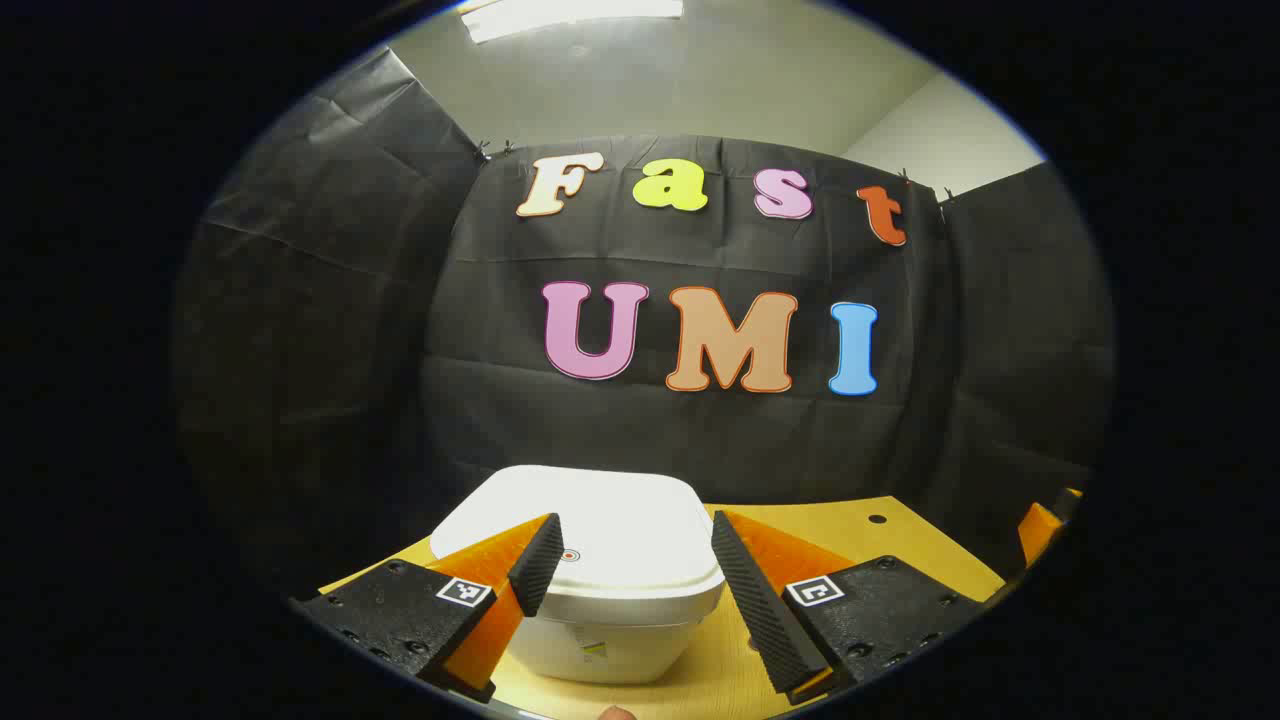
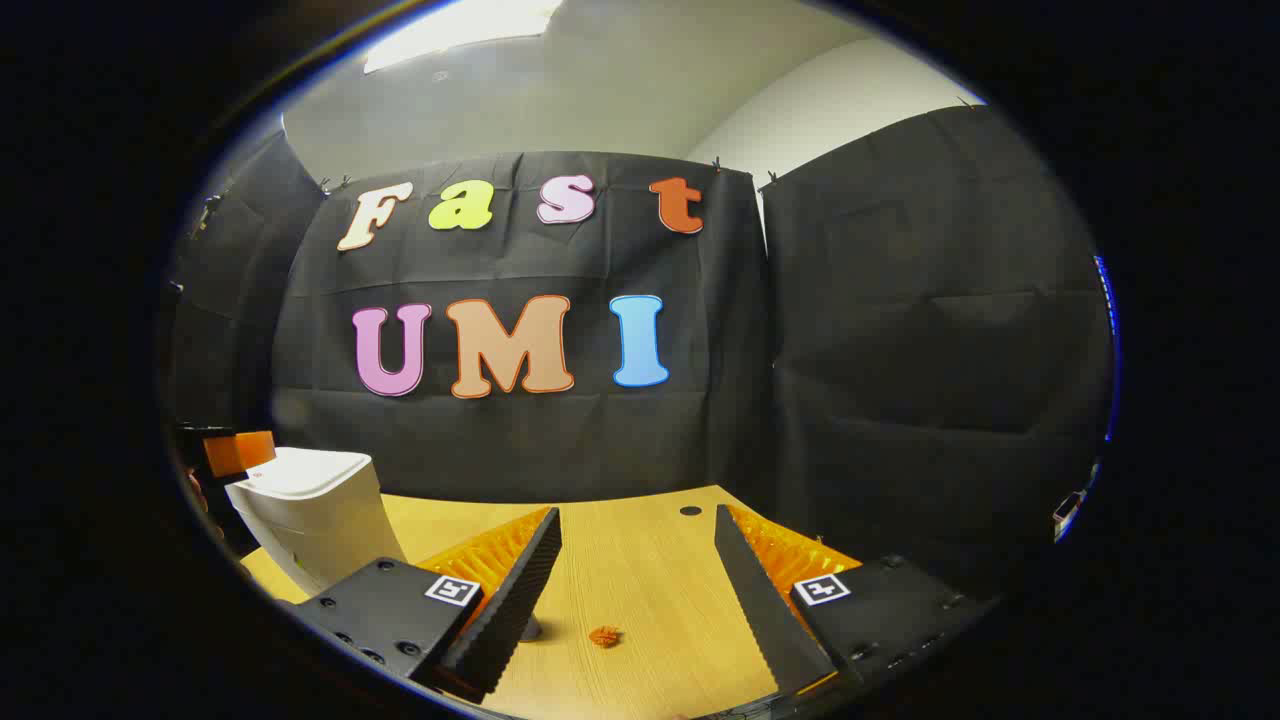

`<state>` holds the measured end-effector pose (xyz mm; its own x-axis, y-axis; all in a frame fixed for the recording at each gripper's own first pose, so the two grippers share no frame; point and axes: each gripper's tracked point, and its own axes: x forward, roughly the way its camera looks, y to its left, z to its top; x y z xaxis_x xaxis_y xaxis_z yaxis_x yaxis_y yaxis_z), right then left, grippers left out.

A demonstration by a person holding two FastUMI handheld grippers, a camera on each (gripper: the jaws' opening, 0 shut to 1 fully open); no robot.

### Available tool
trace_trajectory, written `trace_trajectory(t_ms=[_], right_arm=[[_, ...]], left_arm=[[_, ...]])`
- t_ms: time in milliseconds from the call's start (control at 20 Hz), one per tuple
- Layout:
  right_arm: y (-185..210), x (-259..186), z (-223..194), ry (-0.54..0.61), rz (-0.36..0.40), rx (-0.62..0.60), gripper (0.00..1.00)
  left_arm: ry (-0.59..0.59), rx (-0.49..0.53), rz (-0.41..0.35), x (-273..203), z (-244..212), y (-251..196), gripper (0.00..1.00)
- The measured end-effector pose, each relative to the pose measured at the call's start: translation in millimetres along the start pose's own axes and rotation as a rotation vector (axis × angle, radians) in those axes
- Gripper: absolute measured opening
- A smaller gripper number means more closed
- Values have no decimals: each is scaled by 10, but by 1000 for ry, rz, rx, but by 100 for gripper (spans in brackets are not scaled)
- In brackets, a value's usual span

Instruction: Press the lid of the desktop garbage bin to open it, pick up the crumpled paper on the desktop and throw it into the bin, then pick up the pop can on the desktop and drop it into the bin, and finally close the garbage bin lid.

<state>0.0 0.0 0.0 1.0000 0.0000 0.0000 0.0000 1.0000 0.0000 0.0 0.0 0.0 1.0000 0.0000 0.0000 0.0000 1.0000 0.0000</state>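
Wooden desk: bin lid shut, dead ahead between left gripper's spread, empty fingers; right gripper likewise agape.

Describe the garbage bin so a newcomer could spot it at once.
Start at the yellow wooden table in front of the black cloth wall. Toward its left side, as the right gripper view shows it, stands the garbage bin, a white plastic tub narrowing downward. Its flat, rounded lid is shut and has a small red dot, unlike the tiny orange scrap nearby.
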Motion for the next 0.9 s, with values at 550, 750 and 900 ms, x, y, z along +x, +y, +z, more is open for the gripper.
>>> trace_trajectory(t_ms=[550, 750, 900], right_arm=[[163, 0, -66, 20, 51, -1, 98], [272, 28, -111, 35, 85, -1, 98], [331, 39, -110, 39, 105, -3, 98]], left_arm=[[5, 6, 10, -91, -10, -2, 91], [-1, 15, 26, -136, 11, 45, 91], [-4, 18, 35, -149, 6, 65, 91]])
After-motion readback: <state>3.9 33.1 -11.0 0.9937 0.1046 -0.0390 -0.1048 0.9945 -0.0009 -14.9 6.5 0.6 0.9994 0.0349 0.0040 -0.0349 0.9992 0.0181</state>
